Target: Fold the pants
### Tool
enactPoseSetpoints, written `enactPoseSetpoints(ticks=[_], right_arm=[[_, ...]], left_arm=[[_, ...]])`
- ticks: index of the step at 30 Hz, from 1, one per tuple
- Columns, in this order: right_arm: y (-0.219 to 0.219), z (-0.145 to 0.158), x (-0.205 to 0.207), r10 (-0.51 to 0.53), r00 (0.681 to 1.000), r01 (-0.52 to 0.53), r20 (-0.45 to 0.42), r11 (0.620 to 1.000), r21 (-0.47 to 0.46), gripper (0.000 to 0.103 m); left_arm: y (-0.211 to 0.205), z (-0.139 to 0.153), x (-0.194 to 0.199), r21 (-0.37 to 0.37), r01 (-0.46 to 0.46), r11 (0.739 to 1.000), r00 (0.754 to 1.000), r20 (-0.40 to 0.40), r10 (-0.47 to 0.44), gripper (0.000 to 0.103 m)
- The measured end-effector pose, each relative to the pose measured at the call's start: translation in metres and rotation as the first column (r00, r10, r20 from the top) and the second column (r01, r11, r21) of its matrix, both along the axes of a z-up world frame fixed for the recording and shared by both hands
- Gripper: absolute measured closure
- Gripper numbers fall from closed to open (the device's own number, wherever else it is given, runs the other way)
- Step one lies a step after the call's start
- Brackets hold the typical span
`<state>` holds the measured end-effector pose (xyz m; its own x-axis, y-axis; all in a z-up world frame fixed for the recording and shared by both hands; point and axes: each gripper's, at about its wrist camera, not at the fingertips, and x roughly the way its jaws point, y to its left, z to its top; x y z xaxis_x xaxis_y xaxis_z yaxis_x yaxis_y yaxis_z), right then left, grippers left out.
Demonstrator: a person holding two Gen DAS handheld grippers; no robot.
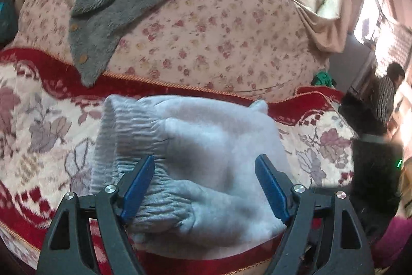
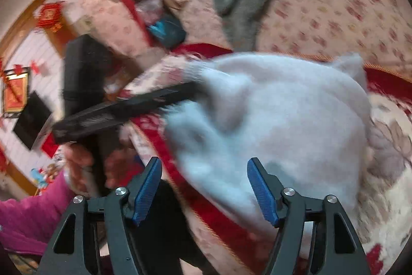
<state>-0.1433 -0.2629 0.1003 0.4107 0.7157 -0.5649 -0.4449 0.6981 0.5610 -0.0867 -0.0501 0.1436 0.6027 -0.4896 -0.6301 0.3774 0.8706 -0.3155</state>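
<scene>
- Your left tool [image 1: 204, 169] is hanging open over the bunched white pants [image 1: 206, 146] on the red blanket [image 1: 46, 120].
- Your right tool [image 2: 204, 172] is gaping open too, gripping nothing.

Pale grey pants [image 1: 206, 159], folded bundle, on bedspread

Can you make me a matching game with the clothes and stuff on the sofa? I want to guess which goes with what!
Things:
1. pants
2. fuzzy grey cardigan
3. left gripper
4. sofa cover

Descriptions:
A. red and cream, with leaf patterns
B. draped over the flowery sofa back
C. white, bundled up on the seat
D. open, blue pads apart

Pairs: 1-C, 2-B, 3-D, 4-A
</scene>
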Motion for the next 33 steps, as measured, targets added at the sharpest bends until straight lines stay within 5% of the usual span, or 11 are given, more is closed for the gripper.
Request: enactPoseSetpoints(ticks=[8, 11, 17, 23, 33], right_arm=[[0.025, 0.0, -0.01, 0.11, 0.993, -0.11, 0.034, 0.994, -0.02, 0.028], [0.001, 0.017, 0.009, 0.013, 0.998, -0.015, 0.056, 0.999, 0.029, 0.028], [-0.012, 0.013, 0.053, -0.153, 0.984, 0.164, 0.095, 0.979, -0.117, 0.03], [0.014, 0.013, 0.064, -0.138, 0.971, 0.19, 0.195, 0.941, -0.278, 0.03], [-0.004, 0.017, 0.058, -0.165, 0.978, 0.188, 0.127, 0.961, -0.201, 0.029]], left_arm=[[0.006, -0.026, 0.006, 0.035, -0.047, 0.998, 0.999, -0.016, 0.048, 0.024], [0.007, -0.02, 0.004, 0.005, -0.049, 0.999, 0.999, -0.014, 0.049, 0.023], [0.014, -0.003, -0.018, -0.075, -0.028, 0.997, 0.999, 0.027, 0.03, 0.023], [0.002, -0.017, -0.021, 0.069, -0.069, 0.995, 0.997, 0.049, 0.066, 0.023], [-0.016, -0.024, -0.015, 0.163, -0.153, 0.975, 0.987, 0.071, 0.143, 0.023]])
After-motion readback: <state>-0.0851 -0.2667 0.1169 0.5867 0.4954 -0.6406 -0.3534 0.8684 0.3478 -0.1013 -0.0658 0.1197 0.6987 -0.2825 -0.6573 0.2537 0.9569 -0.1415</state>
